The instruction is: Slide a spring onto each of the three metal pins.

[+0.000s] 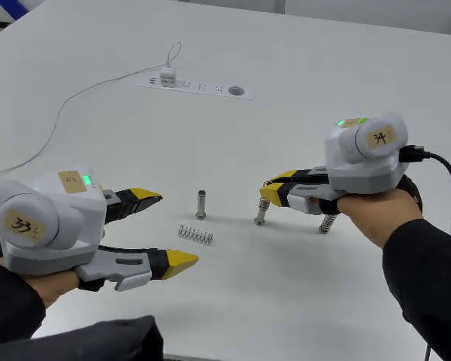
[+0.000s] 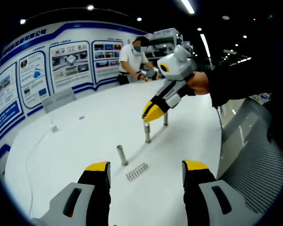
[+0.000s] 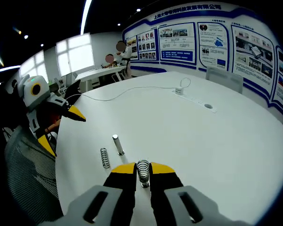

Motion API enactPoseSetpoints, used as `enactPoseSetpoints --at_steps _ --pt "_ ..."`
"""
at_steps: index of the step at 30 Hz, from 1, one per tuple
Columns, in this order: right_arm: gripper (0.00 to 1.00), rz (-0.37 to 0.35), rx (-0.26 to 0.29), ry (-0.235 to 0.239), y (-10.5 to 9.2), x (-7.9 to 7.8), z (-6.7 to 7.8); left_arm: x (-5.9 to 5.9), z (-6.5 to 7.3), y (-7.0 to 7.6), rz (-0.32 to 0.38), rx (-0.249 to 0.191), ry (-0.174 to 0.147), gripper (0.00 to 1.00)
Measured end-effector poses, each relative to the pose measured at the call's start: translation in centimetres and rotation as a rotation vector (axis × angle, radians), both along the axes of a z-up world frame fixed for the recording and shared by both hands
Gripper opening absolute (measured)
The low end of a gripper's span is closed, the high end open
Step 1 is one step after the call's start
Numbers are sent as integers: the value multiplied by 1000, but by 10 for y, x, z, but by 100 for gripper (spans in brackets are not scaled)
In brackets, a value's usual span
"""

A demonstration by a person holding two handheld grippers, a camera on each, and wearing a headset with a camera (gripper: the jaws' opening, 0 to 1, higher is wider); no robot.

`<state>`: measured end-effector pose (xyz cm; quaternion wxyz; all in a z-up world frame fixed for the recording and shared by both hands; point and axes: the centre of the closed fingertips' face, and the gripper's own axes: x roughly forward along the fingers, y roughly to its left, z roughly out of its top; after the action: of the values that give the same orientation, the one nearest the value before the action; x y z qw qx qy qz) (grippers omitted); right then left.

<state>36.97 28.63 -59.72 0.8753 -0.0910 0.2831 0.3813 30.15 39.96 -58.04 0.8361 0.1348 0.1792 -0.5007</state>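
- The white desk (image 1: 286, 301) carries all the work in its near half. Nothing fences the near edge, so a part that is knocked can be lost over it.
- The left gripper (image 1: 165, 227) is held low toward the near left corner with its jaws spread wide and nothing between them. The loose spring lies just ahead of them. If they are closed off-centre or too hard, the coil is likely to be flicked away or crushed.
- The right gripper (image 1: 274, 188) is held toward the right edge, its jaws pinching the pinched spring (image 3: 142, 169) on the middle pin. If the gripper is drawn back before the jaws are parted, the pin can be dragged over. If the coil is squeezed down, it may jump when it is released.
- A power strip (image 1: 199, 86) with its cable (image 1: 60, 113) lies toward the far edge, well apart from the pins, and is judged to be no hazard.
- The third pin (image 1: 327, 223), with a spring on it, stands just under the right hand. It can be toppled if that hand is lowered or swung.
- The middle pin (image 1: 259, 221) appears to rest on a small foot only, so little side force is needed to tip it.
- The bare pin (image 1: 201, 204) stands upright between the two grippers, toward the near edge. It is the one not yet fitted, and it can be upset if a spring is brought down tilted and catches on its top.
- The loose spring (image 1: 195, 235) lies on its side just beside the bare pin, nearer the near edge. It can be set rolling by a glancing touch.
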Motion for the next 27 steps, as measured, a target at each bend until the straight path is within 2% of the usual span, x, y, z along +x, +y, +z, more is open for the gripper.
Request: enactPoseSetpoints --at_steps 11,17,27 --pt "12 7 -22 23 1 -1 -12 0 -2 1 5 9 7 63" --pt "12 16 -68 46 -1 -1 -29 0 -3 1 9 8 9 63" --pt "12 16 -99 63 -3 -1 -35 1 -2 1 10 1 10 63"
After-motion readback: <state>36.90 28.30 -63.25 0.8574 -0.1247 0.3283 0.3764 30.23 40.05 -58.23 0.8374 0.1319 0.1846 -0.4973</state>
